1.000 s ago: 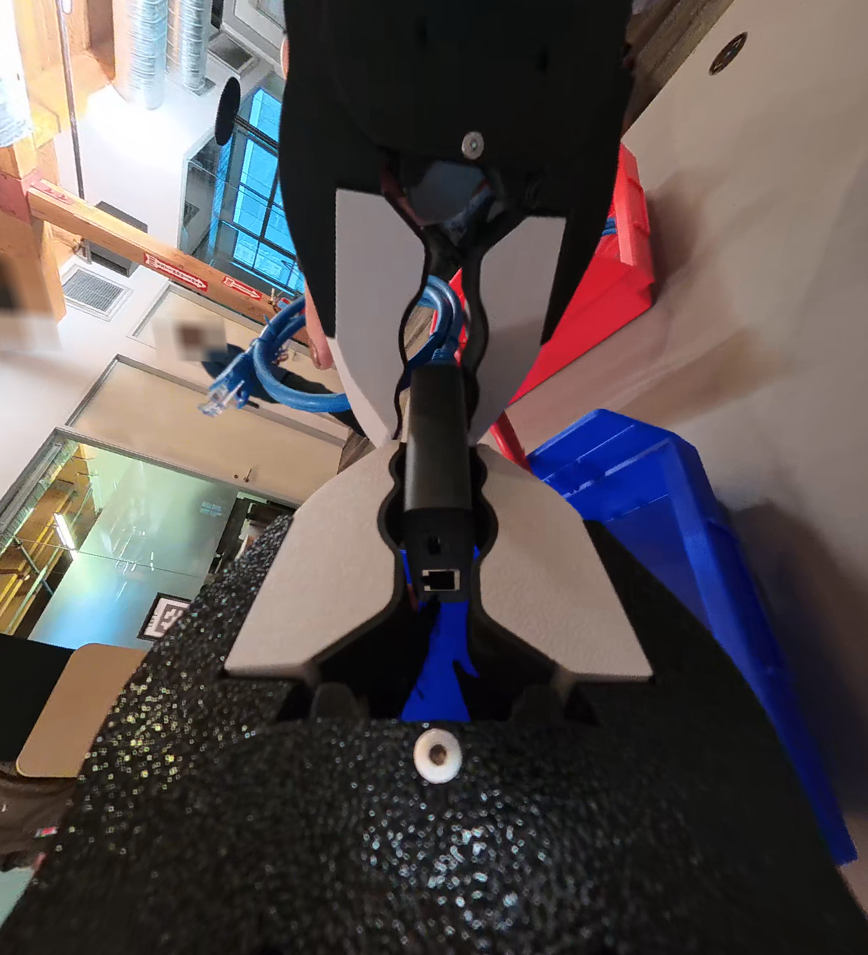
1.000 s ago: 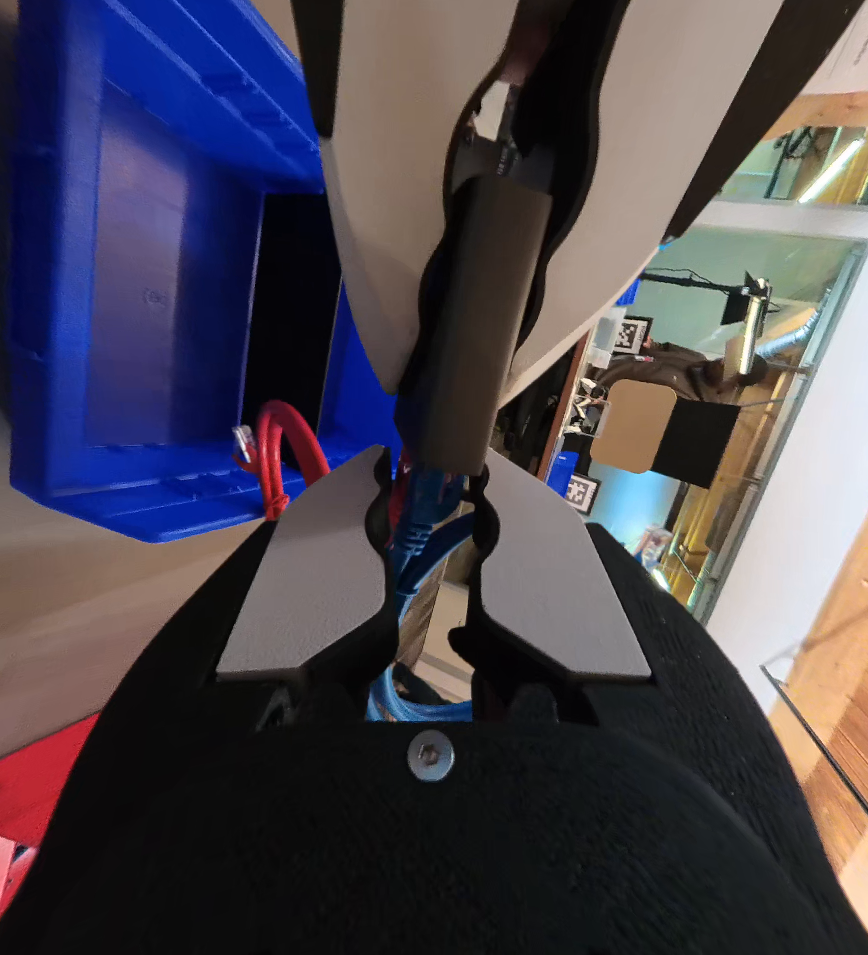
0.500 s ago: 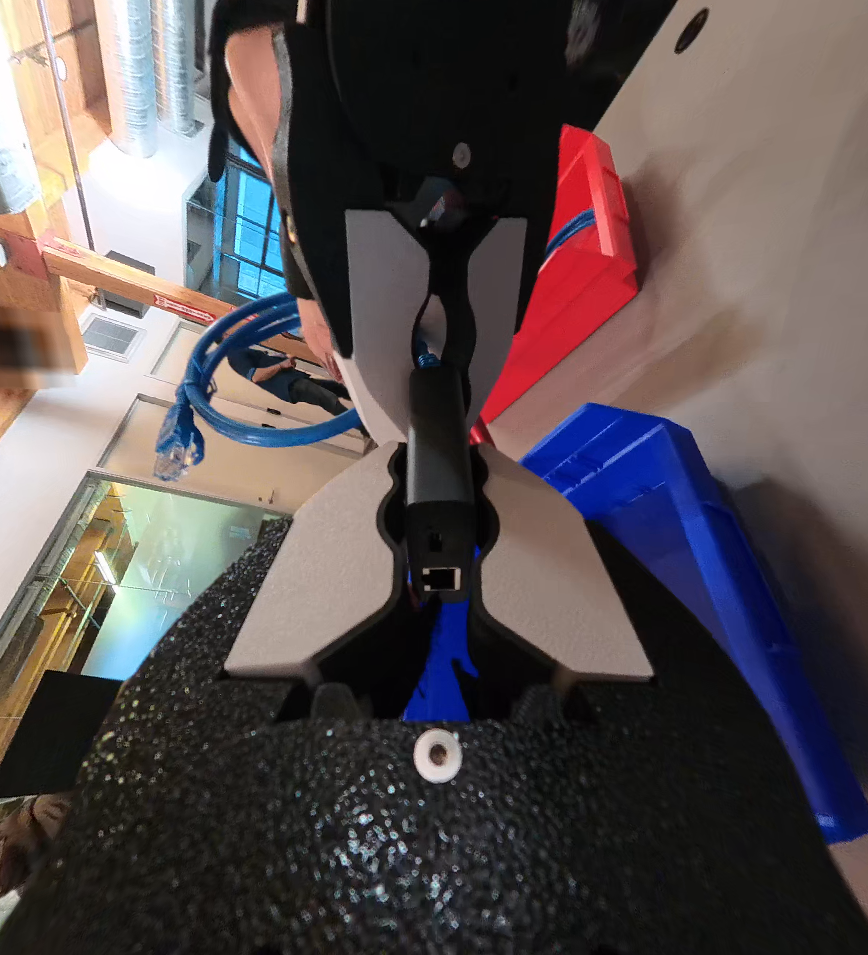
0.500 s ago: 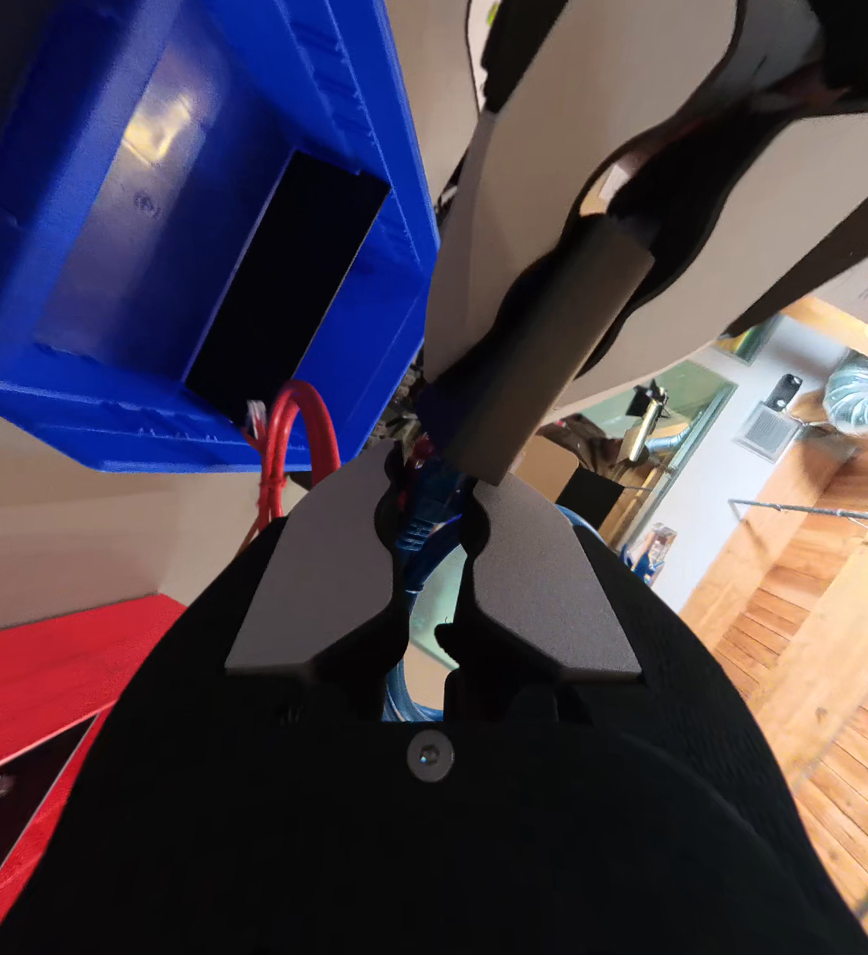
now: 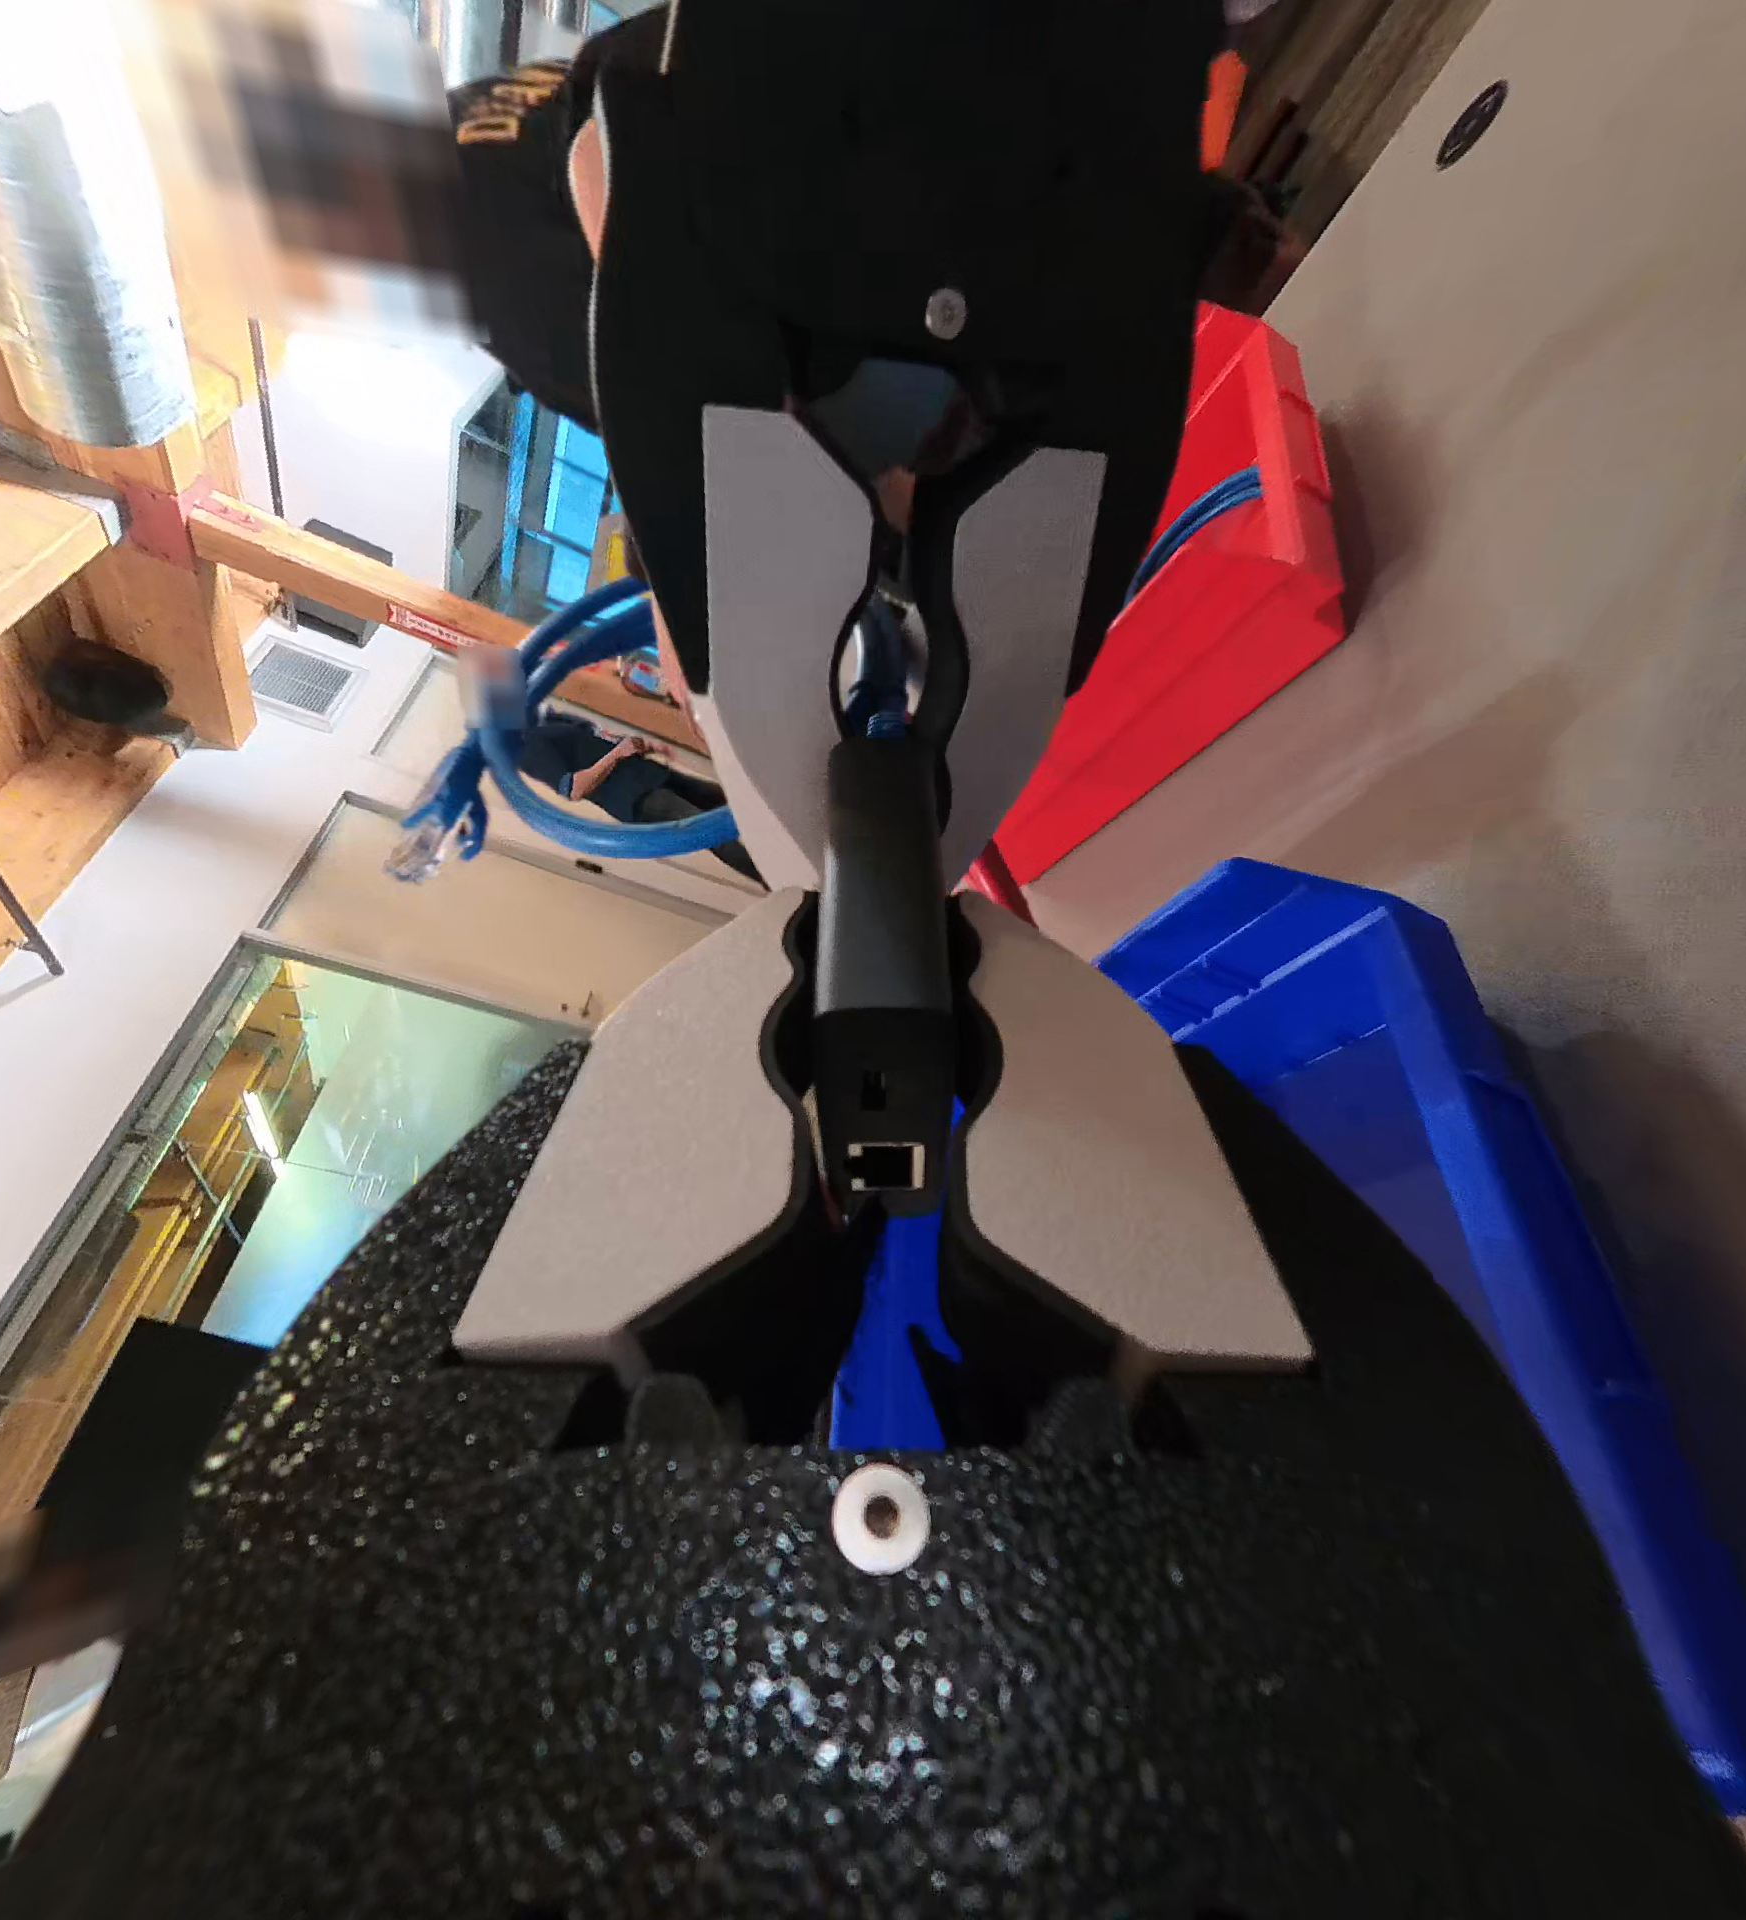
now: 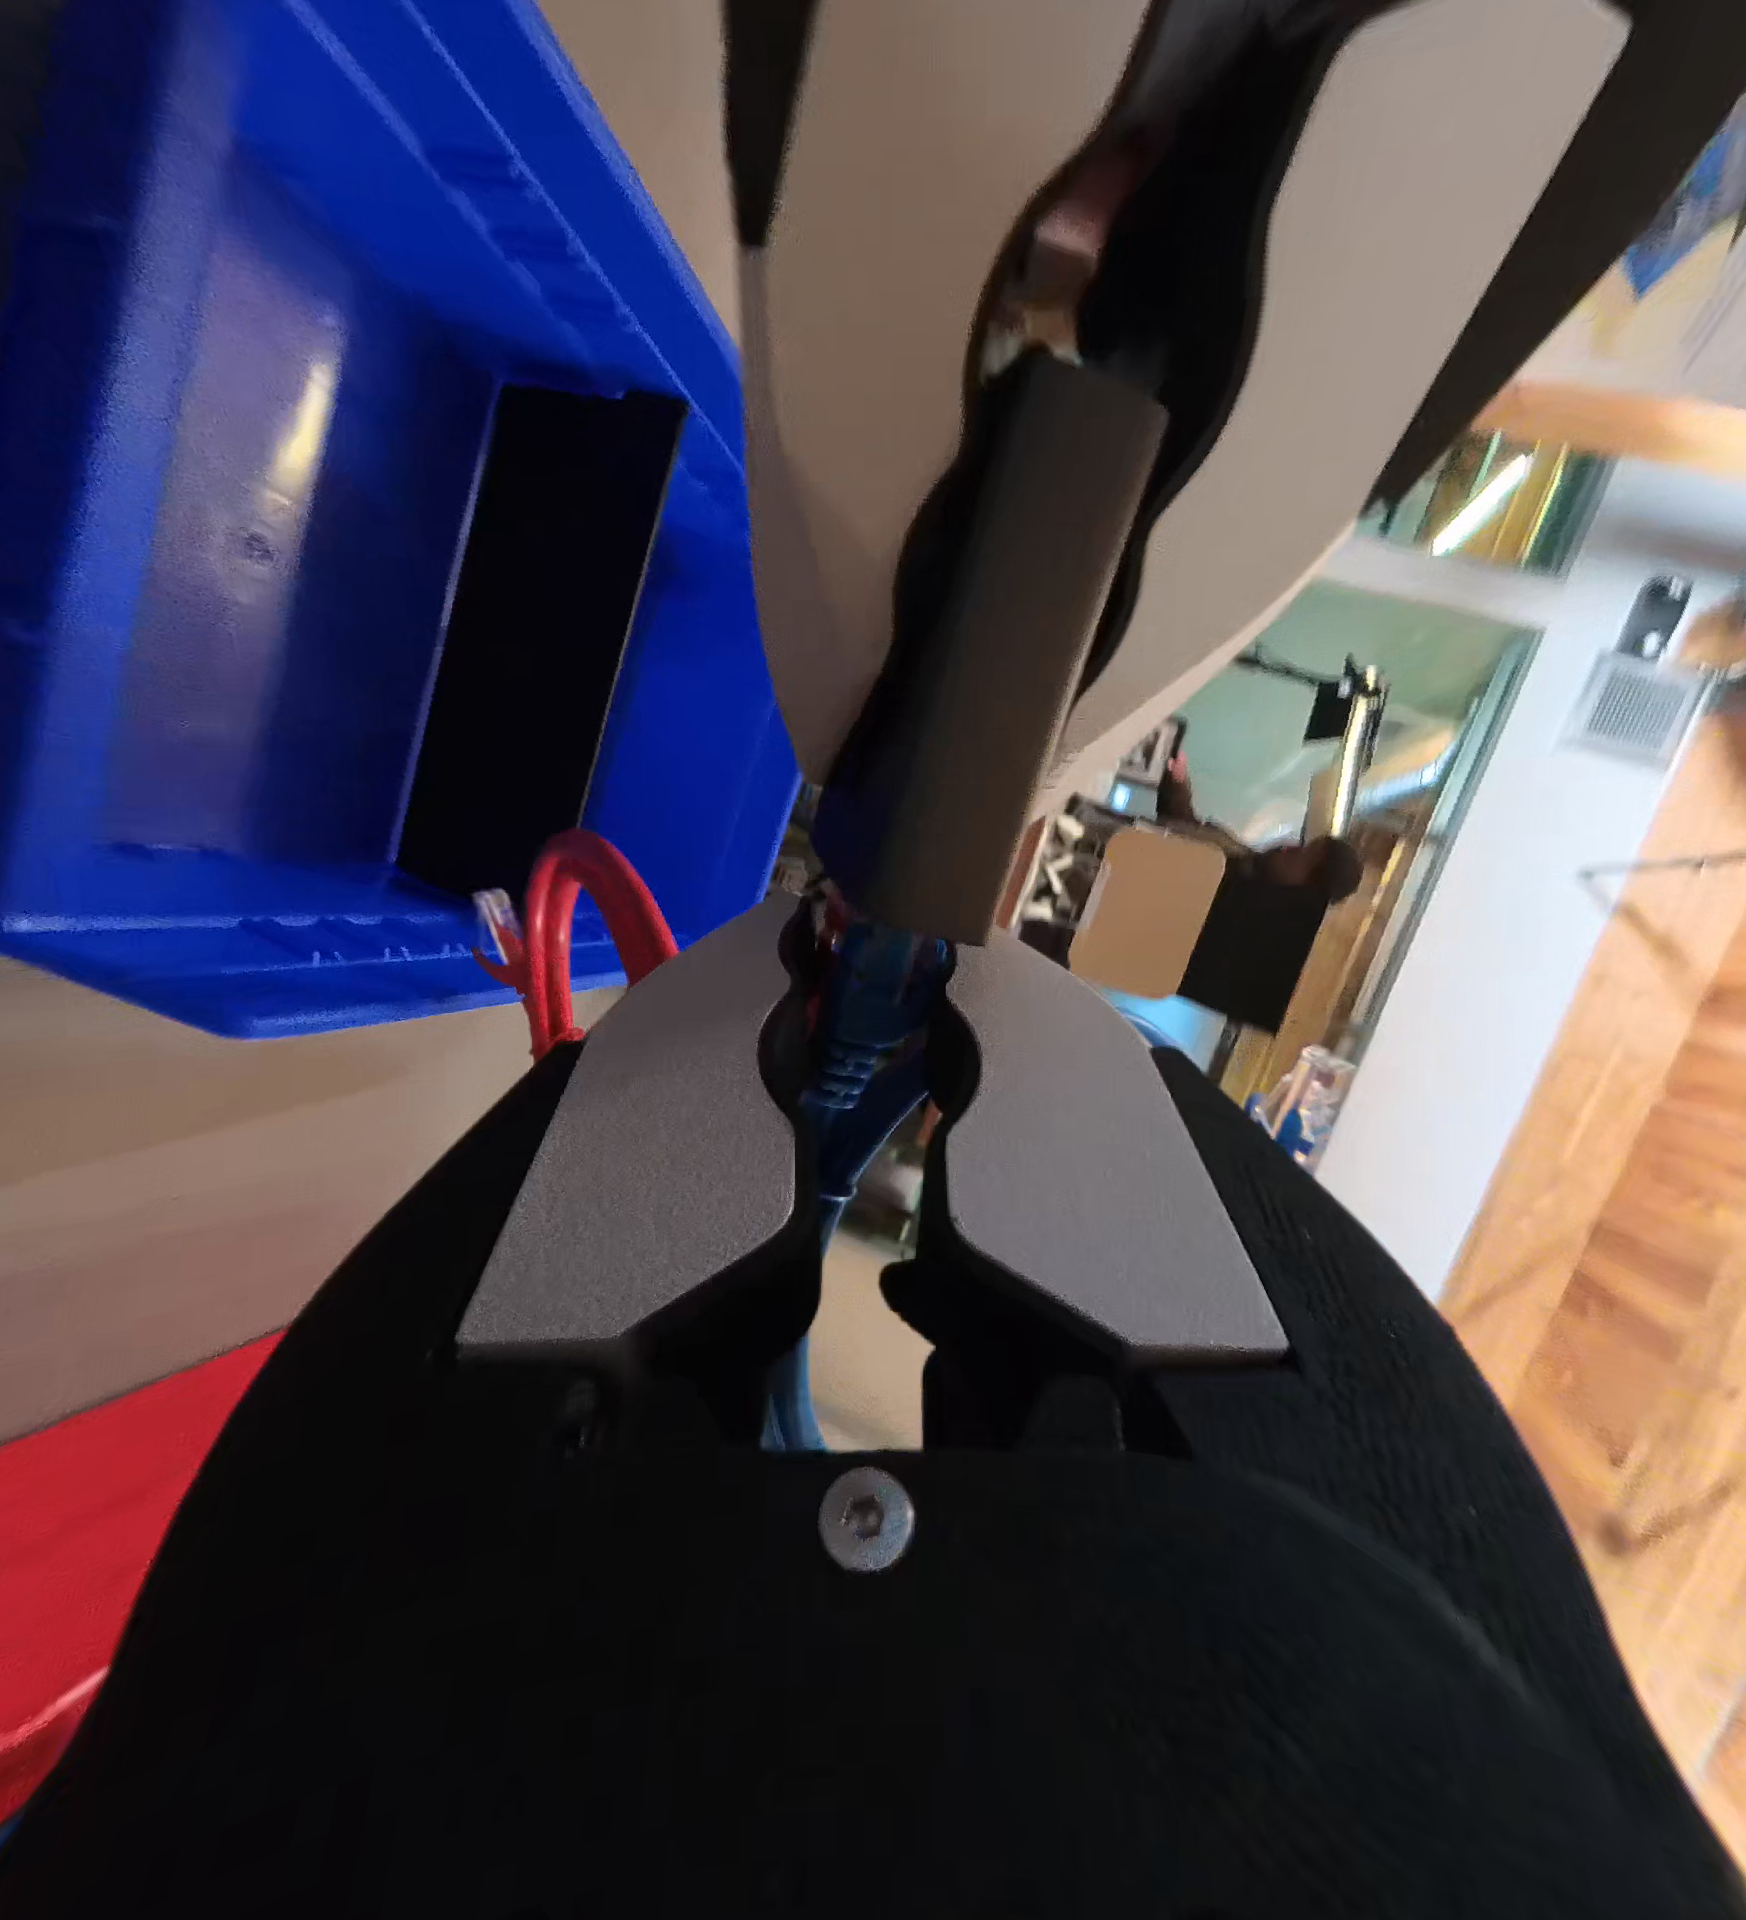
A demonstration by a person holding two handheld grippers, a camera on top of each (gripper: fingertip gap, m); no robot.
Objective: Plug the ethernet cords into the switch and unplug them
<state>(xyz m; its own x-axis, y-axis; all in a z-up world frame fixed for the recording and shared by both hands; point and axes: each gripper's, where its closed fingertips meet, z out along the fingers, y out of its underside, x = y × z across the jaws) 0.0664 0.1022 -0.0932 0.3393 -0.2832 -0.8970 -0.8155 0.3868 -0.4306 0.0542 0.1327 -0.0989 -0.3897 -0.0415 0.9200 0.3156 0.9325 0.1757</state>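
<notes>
My left gripper (image 5: 879, 920) is shut on a black adapter block (image 5: 879, 1039) with a small network port facing the camera. Facing it, my right gripper (image 6: 874, 940) is shut on the blue plug (image 6: 864, 1029) of a blue network cable (image 5: 578, 748), whose loops and free plug hang to the left. The plug meets the far end of the block (image 6: 1004, 675). I cannot tell whether it is seated in a socket. Both grippers are held in the air above the bins.
A blue bin (image 6: 329, 520) on the pale table holds a black box (image 6: 536, 644). A red cable (image 6: 578, 935) loops at its rim. A red bin (image 5: 1233, 644) with blue cables stands beside it. A person in black stands behind the right gripper.
Both grippers kept their hold. The right gripper tilted against the block half a second ago and is now nearly in line with it again. The hanging blue loop swung.
</notes>
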